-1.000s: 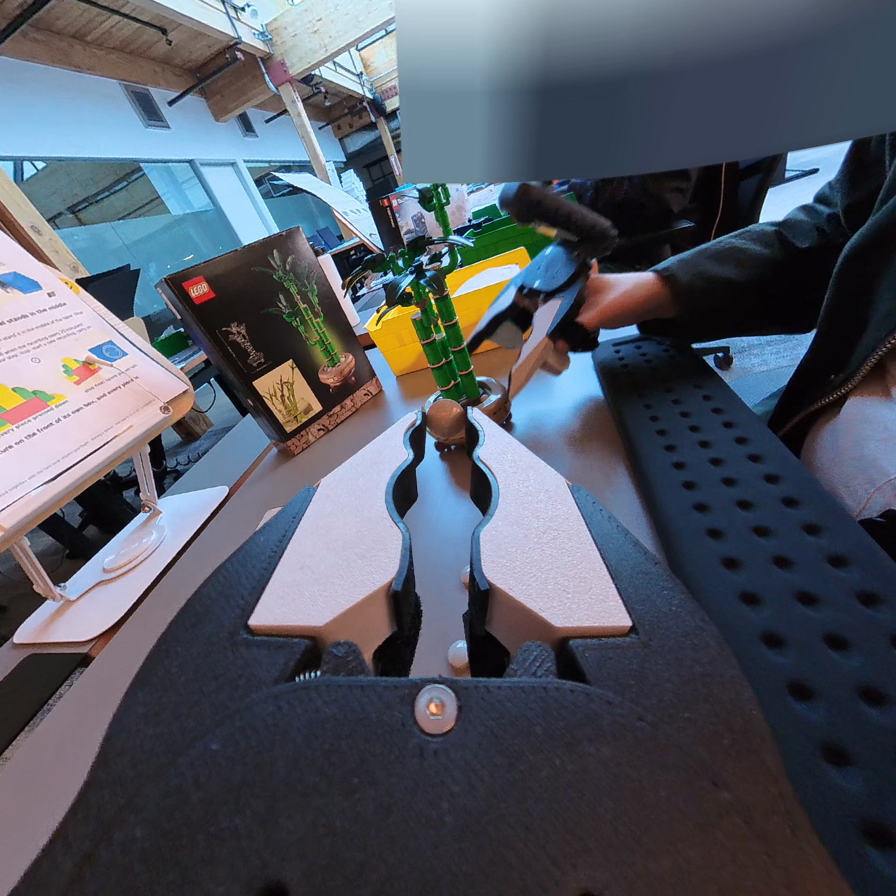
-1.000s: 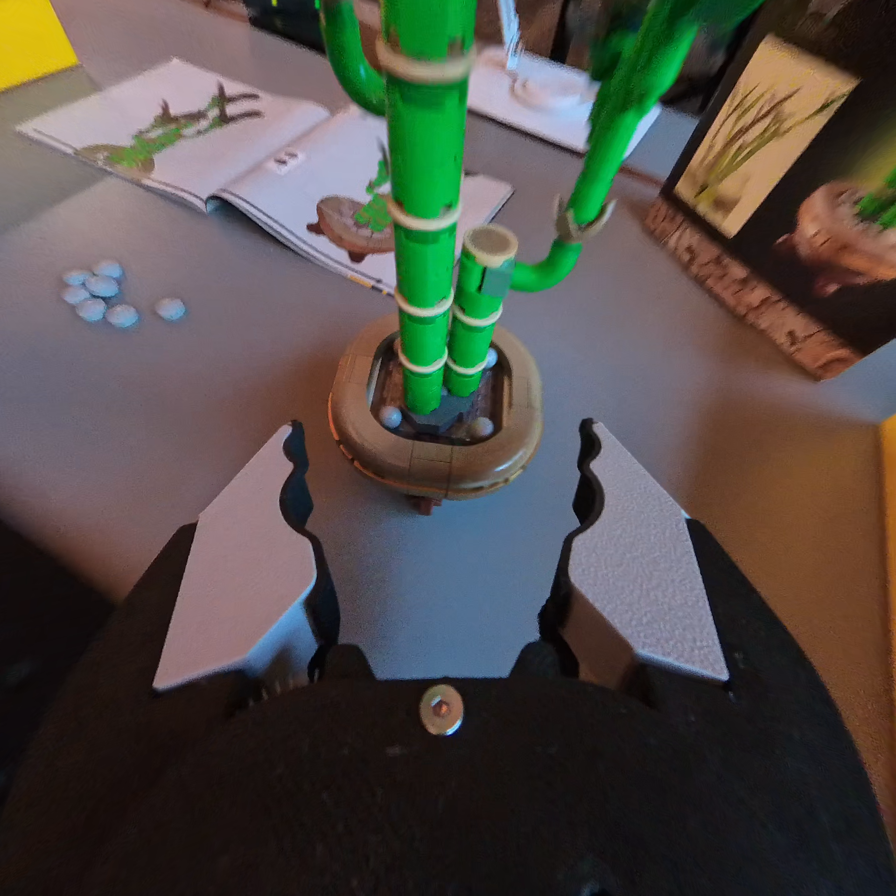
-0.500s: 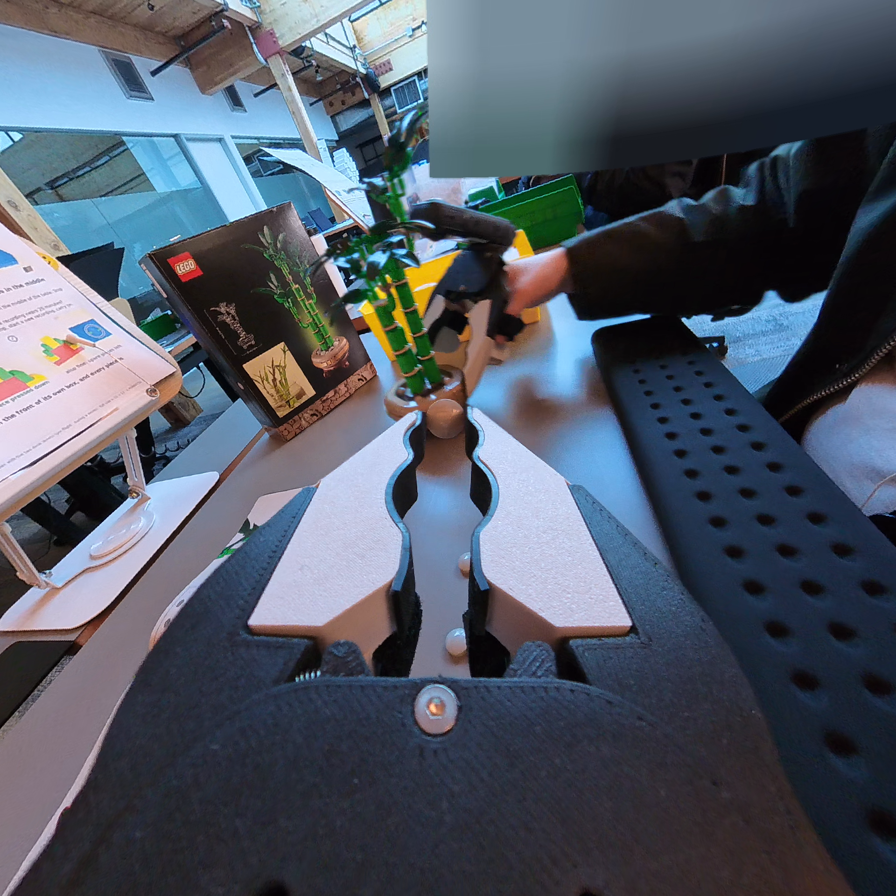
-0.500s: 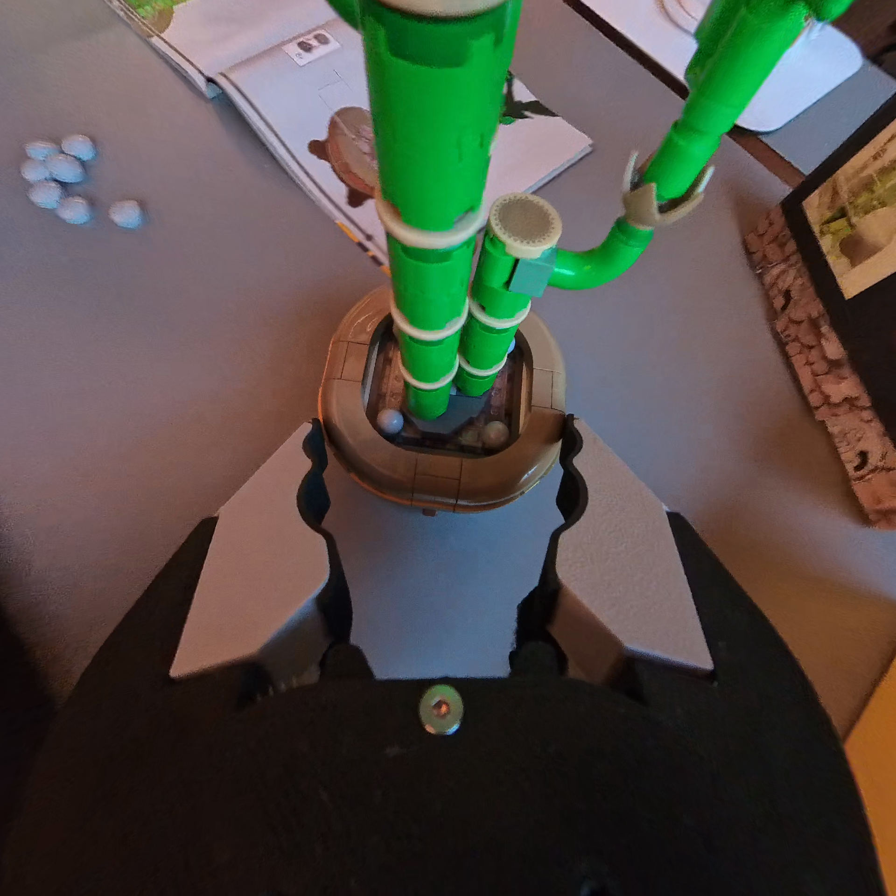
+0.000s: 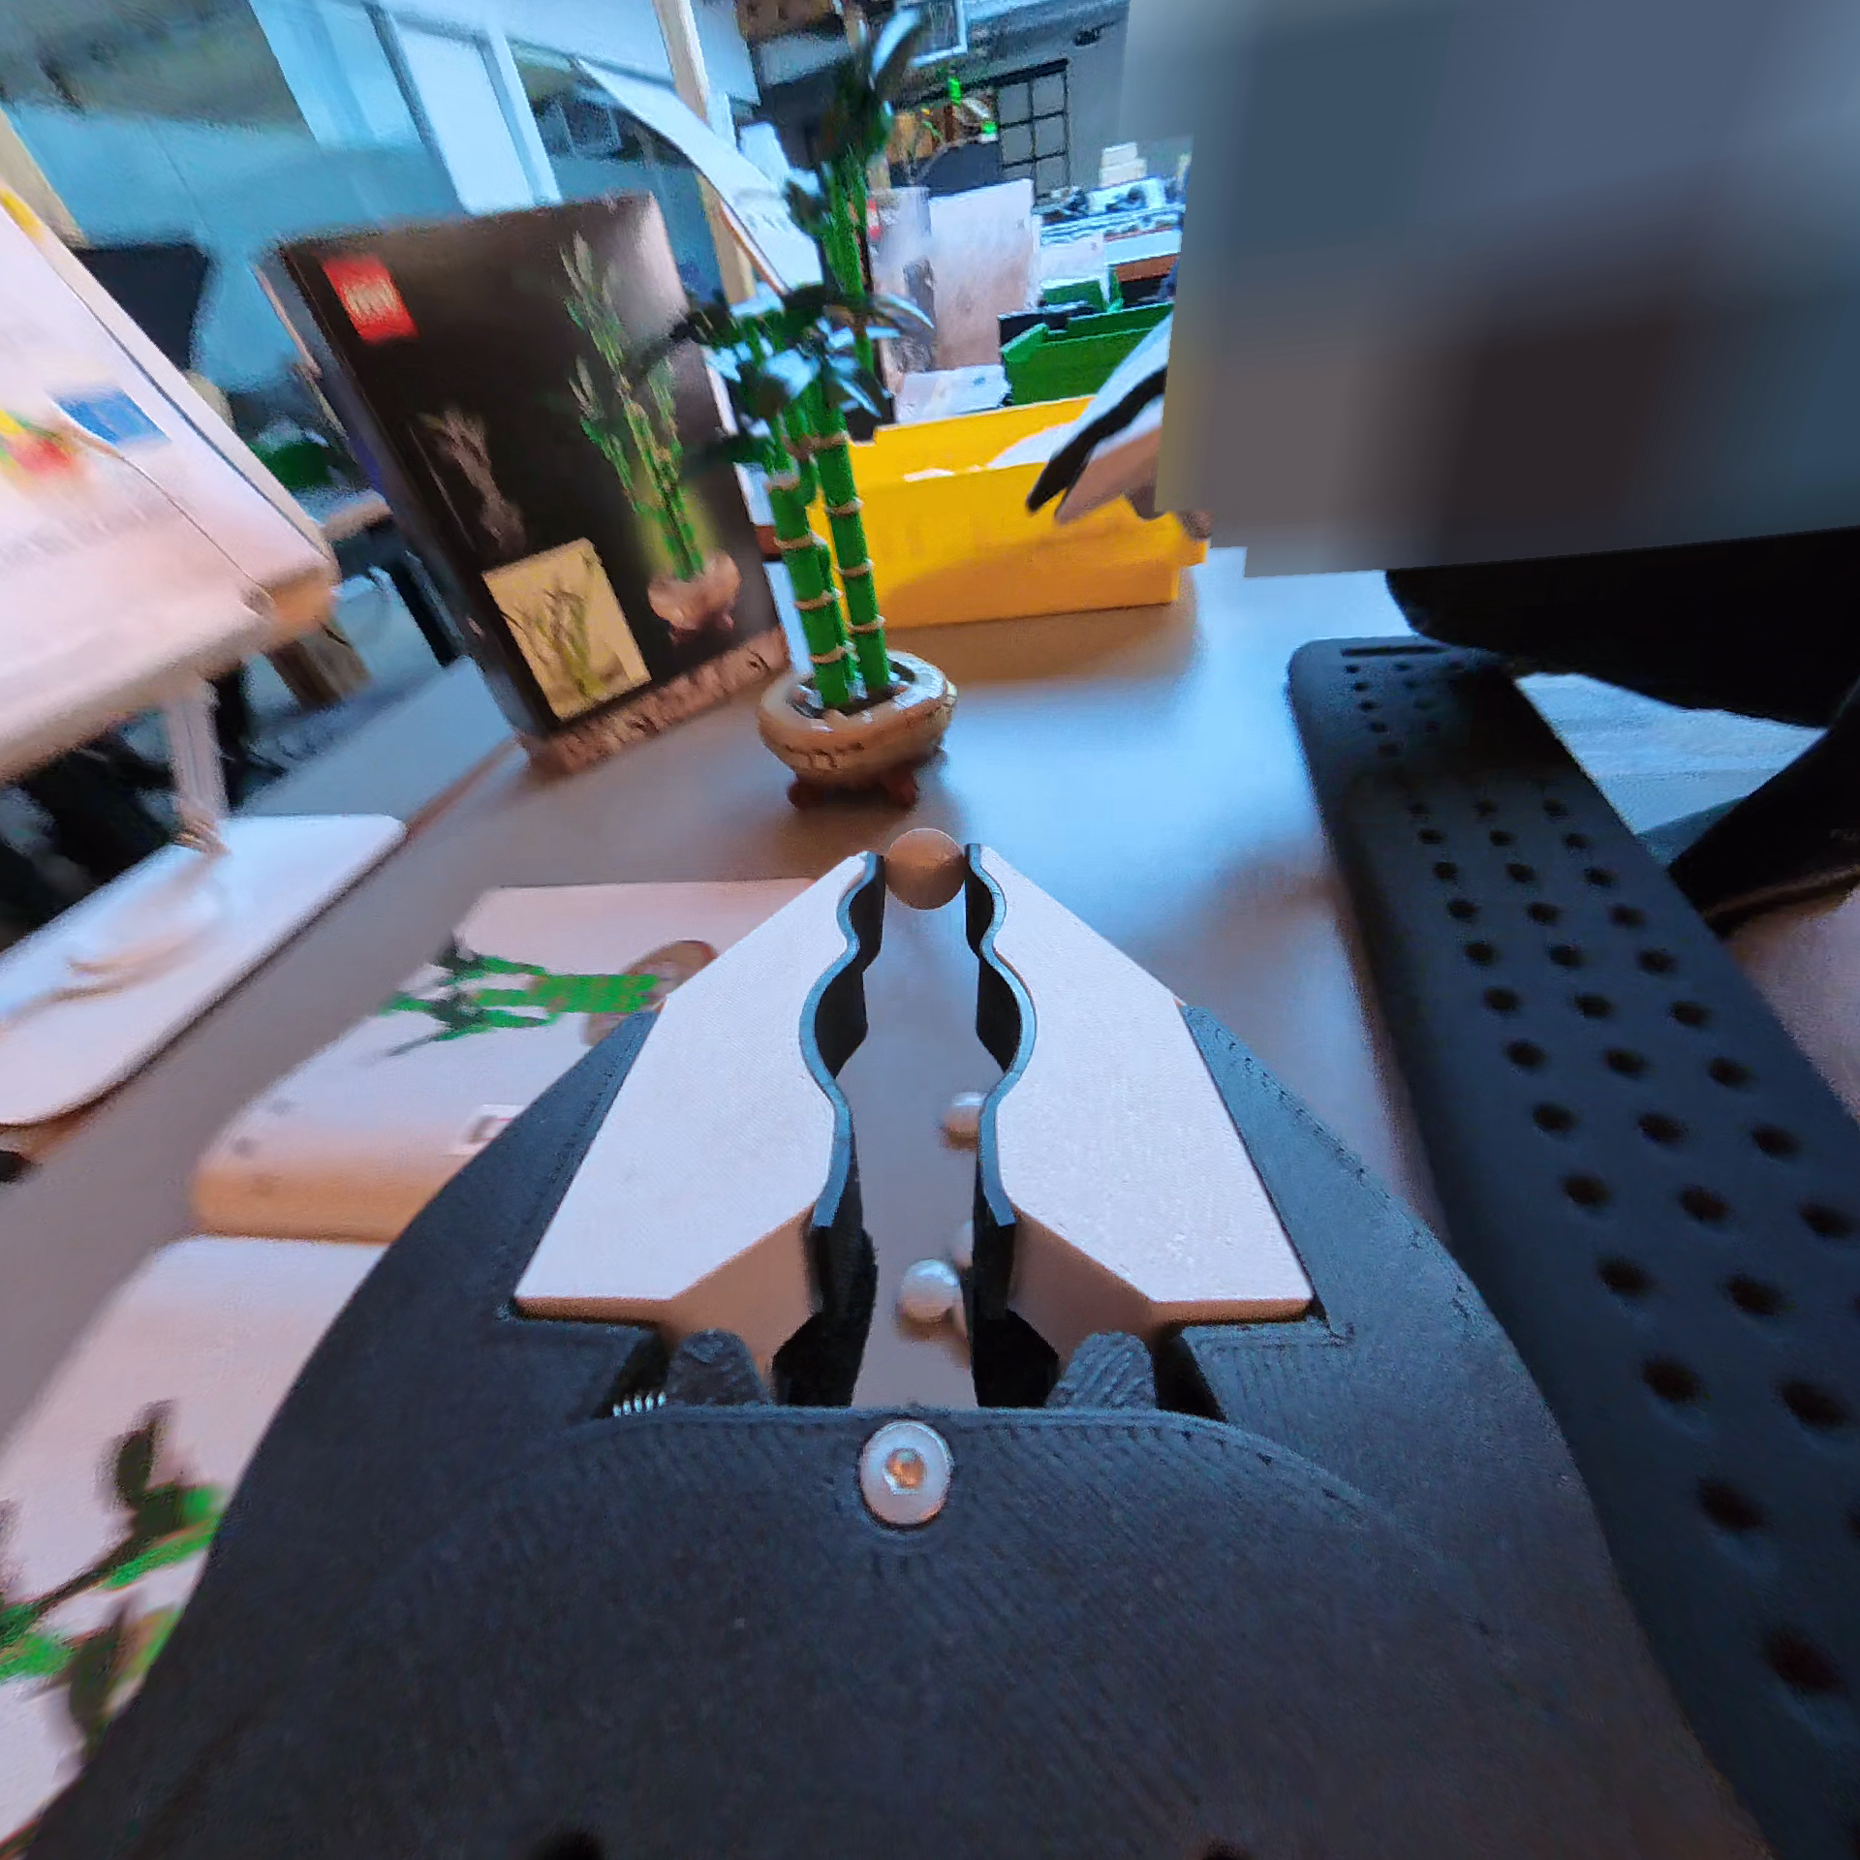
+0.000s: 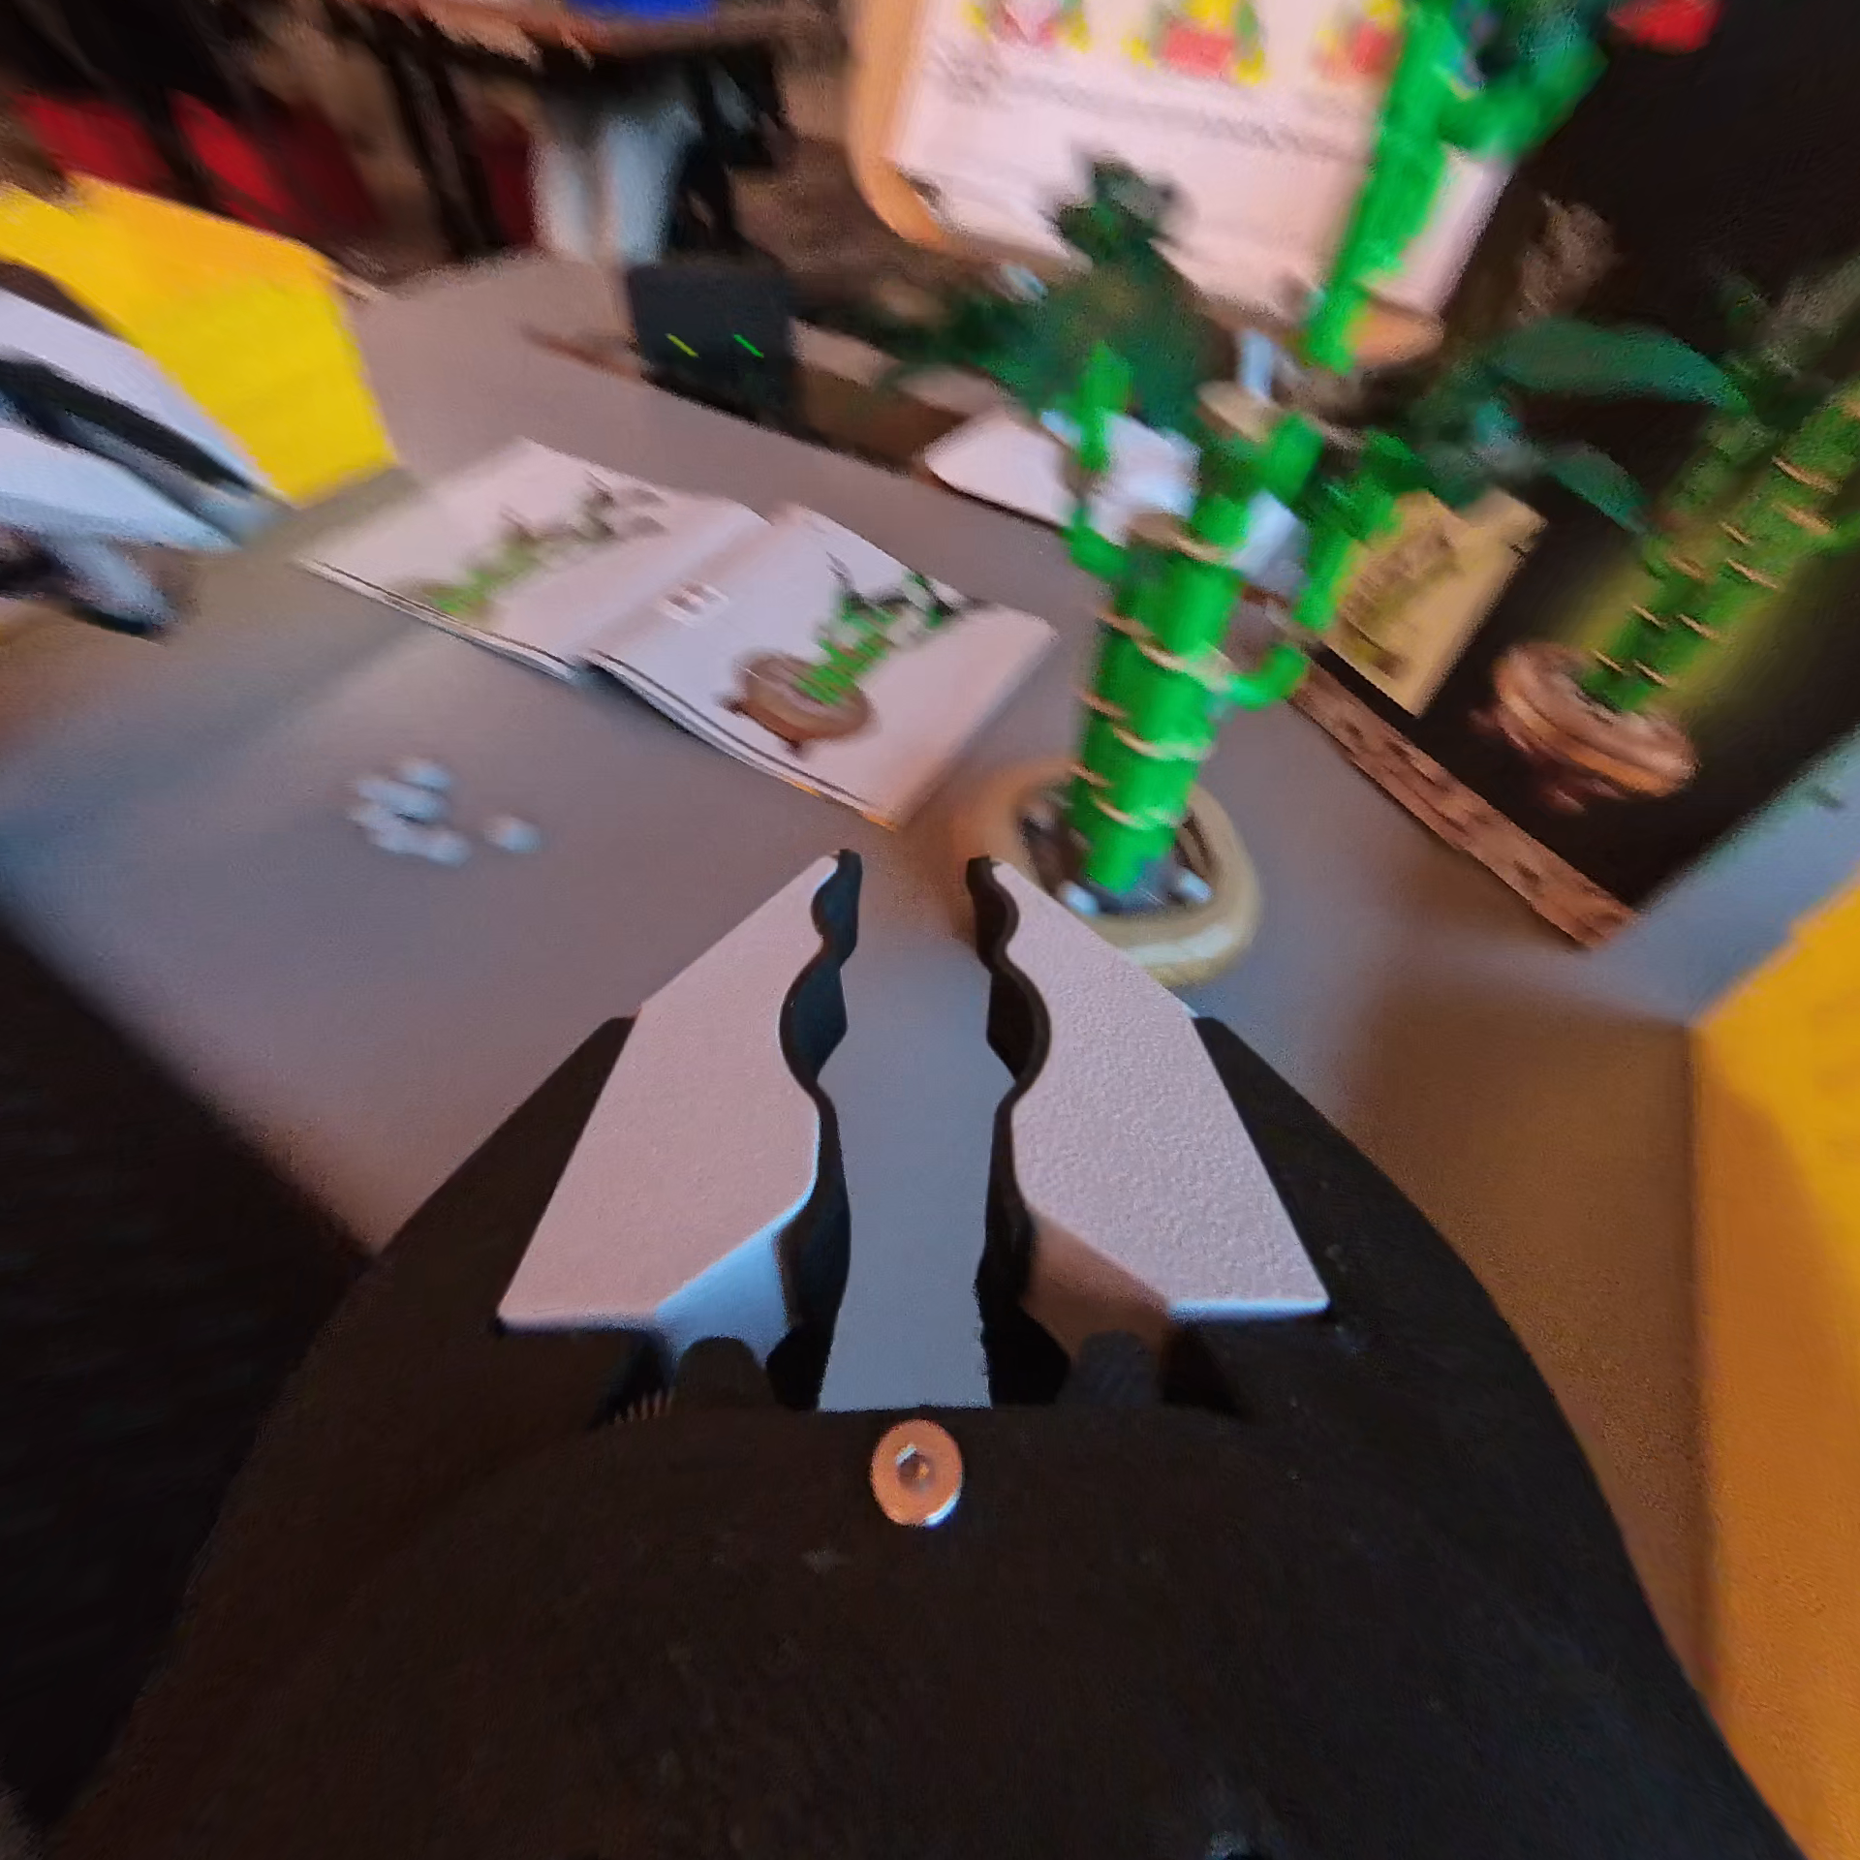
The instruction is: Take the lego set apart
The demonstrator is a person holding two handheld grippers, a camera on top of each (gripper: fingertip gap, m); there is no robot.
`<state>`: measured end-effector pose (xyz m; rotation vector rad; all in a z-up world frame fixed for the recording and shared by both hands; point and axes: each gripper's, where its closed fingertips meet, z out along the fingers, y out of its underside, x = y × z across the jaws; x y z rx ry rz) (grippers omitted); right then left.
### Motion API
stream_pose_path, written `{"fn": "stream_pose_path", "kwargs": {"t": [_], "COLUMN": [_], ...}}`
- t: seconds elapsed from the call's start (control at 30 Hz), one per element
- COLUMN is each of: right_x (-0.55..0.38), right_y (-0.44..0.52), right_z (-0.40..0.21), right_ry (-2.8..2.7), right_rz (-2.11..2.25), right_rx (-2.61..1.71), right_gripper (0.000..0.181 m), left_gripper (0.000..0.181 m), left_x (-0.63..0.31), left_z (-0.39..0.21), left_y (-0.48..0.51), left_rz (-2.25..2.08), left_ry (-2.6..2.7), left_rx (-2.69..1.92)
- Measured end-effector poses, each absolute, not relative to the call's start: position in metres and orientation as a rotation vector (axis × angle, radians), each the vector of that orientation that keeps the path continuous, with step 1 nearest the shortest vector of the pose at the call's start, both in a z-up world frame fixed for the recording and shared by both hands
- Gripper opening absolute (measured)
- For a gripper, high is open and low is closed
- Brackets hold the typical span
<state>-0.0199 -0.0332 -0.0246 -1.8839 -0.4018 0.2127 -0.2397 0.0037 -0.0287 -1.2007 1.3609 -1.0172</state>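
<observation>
The lego bamboo plant point(image 5: 825, 564) stands upright in its tan pot point(image 5: 856, 720) on the grey table. My left gripper point(image 5: 924, 884) is shut on a small round pebble piece point(image 5: 924, 886), held short of the pot. Loose pebble pieces point(image 5: 926, 1288) lie on the table under its fingers. In the right wrist view the picture is blurred. My right gripper point(image 6: 914, 876) is empty, its jaws nearly together with a narrow gap. It sits left of and short of the pot point(image 6: 1208, 936). The right gripper's tip also shows far off in the left wrist view point(image 5: 1097, 463).
The set's dark box point(image 5: 533, 453) stands left of the plant. A yellow bin point(image 5: 1006, 513) is behind it. An open instruction booklet point(image 6: 705, 614) and a pile of pale pebbles point(image 6: 423, 810) lie on the table. A black perforated pad point(image 5: 1610, 1107) runs along the right. The tips of one gripper are about 25 cm away from the tips of the other.
My right gripper has pulled back from the pot, which its open jaws flanked, and the jaws have narrowed. My left gripper has drawn away from the pot with the pebble.
</observation>
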Motion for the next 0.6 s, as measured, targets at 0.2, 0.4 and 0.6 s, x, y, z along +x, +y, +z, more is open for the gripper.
{"fn": "stream_pose_path", "kwargs": {"t": [0.2, 0.4, 0.6], "right_x": [-0.164, -0.214, -0.228], "right_y": [-0.035, -0.004, -0.007], "right_z": [-0.005, -0.016, -0.022], "right_ry": [-0.618, -0.618, -0.661], "right_rz": [0.952, 1.523, 1.541], "right_rx": [-1.743, -1.738, -1.695], "right_gripper": [0.032, 0.032, 0.020], "left_gripper": [0.014, 0.014, 0.014], "left_x": [-0.225, -0.222, -0.223], "left_z": [-0.033, -0.022, -0.010], "left_y": [-0.010, -0.015, -0.022], "left_rz": [-1.111, -1.173, -1.252], "left_ry": [1.377, 1.327, 1.307], "left_rx": [-1.162, -1.116, -1.052]}}
